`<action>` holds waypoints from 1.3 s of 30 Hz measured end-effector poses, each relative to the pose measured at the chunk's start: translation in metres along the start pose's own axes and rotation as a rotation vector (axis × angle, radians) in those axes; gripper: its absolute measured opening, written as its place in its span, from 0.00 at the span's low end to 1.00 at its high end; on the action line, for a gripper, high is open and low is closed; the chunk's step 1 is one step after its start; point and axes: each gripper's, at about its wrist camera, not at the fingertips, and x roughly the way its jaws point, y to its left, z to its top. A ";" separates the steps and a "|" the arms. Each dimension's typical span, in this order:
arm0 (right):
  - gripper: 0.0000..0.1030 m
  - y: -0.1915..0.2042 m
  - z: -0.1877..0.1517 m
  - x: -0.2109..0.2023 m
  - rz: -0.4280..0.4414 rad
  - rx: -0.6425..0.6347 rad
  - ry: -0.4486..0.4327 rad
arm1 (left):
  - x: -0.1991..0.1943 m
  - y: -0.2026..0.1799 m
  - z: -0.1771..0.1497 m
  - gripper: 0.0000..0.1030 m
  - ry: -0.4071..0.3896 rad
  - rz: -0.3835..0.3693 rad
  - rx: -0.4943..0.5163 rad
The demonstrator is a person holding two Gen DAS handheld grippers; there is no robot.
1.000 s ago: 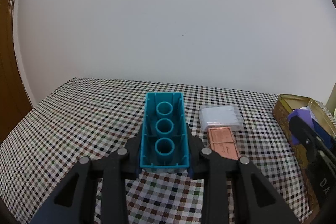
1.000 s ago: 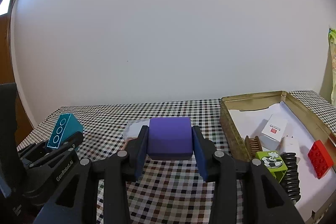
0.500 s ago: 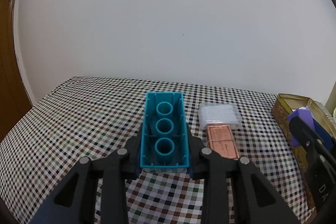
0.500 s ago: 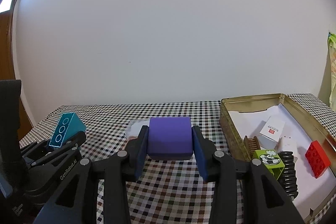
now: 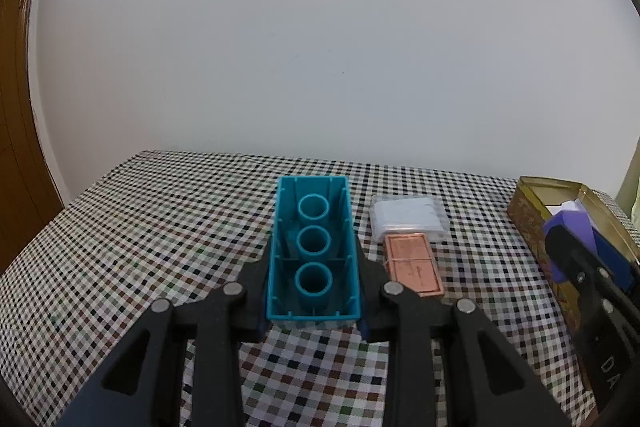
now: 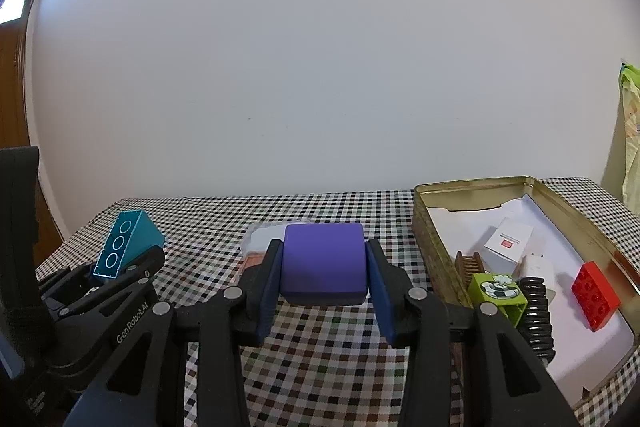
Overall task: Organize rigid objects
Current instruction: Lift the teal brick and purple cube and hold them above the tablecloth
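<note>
Left gripper (image 5: 314,291): clamped on the teal brick (image 5: 314,255), one pad pressed to each long side.
Teal brick: hollow underside up, three round tubes in a row; held above the checked tablecloth (image 5: 140,239), clear of it.
Left gripper seen from the right wrist: low at the left edge of that view, brick tilted, white rings showing on its face.
Right gripper (image 6: 323,285): clamped on the purple block (image 6: 323,263), blue pads (image 6: 380,291) flat against its left and right faces.
Purple block: smooth, rounded edges, level between the jaws, lifted off the cloth.
Right gripper seen from the left wrist: at the far right, just beside the tin's near wall, block visible between its pads.
Just beyond the left gripper, to its right: copper-coloured flat case (image 5: 412,267) lying on the cloth.
Behind the case, touching or nearly so: clear plastic box (image 5: 408,219) with white contents.
Gold tin (image 6: 436,227): open, on the right end of the table, floor lined with white paper.
Inside the tin: red brick (image 6: 595,295) near the right wall; green brick with a picture (image 6: 500,293) near the left wall; black coiled spring (image 6: 536,311) just beside the green brick; white box with a red mark (image 6: 508,241) further back; small brown comb-like piece (image 6: 470,265) against the left wall.
Backdrop: plain white wall (image 5: 320,47); brown door (image 5: 16,107) at the left.
</note>
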 end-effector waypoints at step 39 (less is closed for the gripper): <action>0.42 -0.012 -0.004 -0.031 -0.043 -0.021 -0.025 | -0.028 -0.028 -0.014 0.29 -0.028 -0.025 -0.006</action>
